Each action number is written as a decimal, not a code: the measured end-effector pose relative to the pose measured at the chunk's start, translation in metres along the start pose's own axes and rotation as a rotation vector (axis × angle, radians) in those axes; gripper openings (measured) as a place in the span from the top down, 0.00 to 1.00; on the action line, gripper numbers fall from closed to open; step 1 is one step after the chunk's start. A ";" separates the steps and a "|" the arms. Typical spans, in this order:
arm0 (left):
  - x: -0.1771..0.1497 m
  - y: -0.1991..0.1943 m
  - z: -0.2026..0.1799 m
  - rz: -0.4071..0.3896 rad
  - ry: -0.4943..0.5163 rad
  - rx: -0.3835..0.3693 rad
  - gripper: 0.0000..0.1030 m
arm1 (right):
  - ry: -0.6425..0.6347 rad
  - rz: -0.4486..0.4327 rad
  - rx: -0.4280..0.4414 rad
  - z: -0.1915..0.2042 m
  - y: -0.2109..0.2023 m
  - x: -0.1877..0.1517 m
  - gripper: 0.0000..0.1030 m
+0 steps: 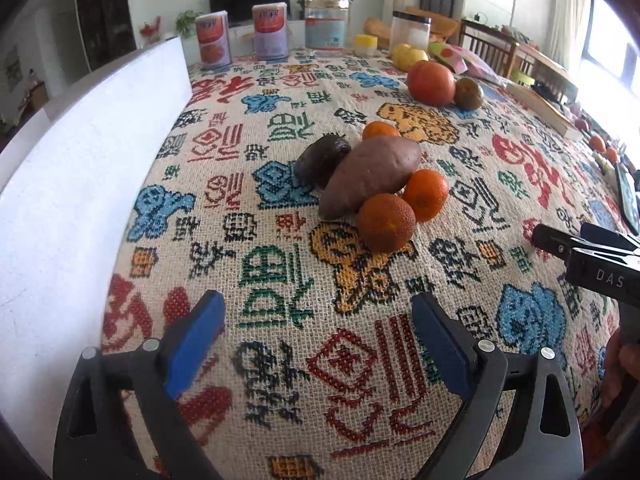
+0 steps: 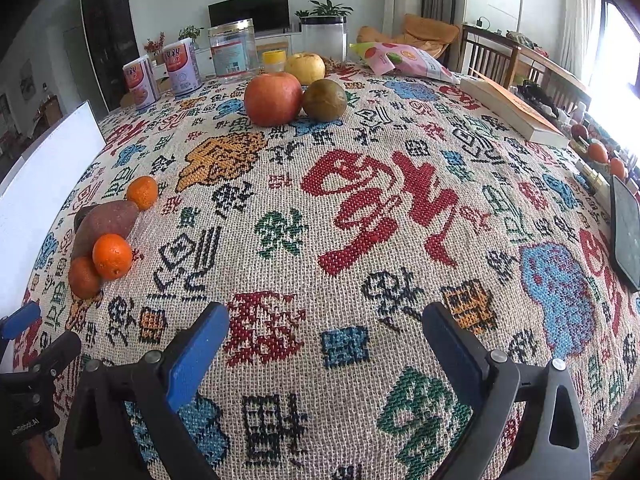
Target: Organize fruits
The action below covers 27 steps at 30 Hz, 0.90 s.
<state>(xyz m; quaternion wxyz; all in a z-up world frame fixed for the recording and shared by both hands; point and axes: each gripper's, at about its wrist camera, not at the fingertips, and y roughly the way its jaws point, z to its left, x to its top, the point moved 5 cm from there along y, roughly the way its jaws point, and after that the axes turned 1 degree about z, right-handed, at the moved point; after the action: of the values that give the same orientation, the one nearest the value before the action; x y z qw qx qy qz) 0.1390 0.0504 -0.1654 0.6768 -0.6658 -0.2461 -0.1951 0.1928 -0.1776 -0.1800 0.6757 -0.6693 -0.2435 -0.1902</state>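
A sweet potato (image 1: 370,176) lies on the patterned tablecloth with a dark avocado (image 1: 322,160) behind it and three small oranges (image 1: 386,222) touching it. This cluster shows at the left of the right wrist view (image 2: 106,222). Farther back sit a red apple (image 1: 431,82), a brown-green round fruit (image 1: 469,93) and a yellow fruit (image 1: 408,56); the apple (image 2: 273,98) is also in the right wrist view. My left gripper (image 1: 318,320) is open and empty, short of the cluster. My right gripper (image 2: 326,328) is open and empty over bare cloth.
A white board (image 1: 80,168) stands along the table's left side. Cans (image 1: 214,42) and clear jars (image 1: 326,24) line the far edge. A snack bag (image 2: 404,58), a book (image 2: 516,110) and a phone (image 2: 626,232) lie at the right.
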 end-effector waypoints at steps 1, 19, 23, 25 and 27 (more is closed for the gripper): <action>0.000 0.001 0.000 -0.003 -0.001 -0.001 0.07 | 0.004 0.016 -0.005 -0.001 0.004 -0.002 0.06; 0.000 0.002 0.000 -0.014 -0.009 0.013 0.06 | 0.000 0.025 -0.009 -0.001 0.006 -0.004 0.00; 0.000 0.002 0.000 -0.015 -0.009 0.013 0.06 | 0.000 0.025 -0.009 -0.001 0.006 -0.004 0.00; 0.000 0.002 0.000 -0.015 -0.009 0.013 0.06 | 0.000 0.025 -0.008 -0.001 0.006 -0.004 0.00; 0.000 0.002 0.000 -0.015 -0.010 0.013 0.06 | -0.001 0.025 -0.008 -0.001 0.007 -0.004 0.00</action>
<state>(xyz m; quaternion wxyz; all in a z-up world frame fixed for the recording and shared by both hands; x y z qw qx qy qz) 0.1400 0.0505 -0.1673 0.6785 -0.6604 -0.2556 -0.1953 0.1935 -0.1788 -0.1876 0.6752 -0.6751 -0.2345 -0.1825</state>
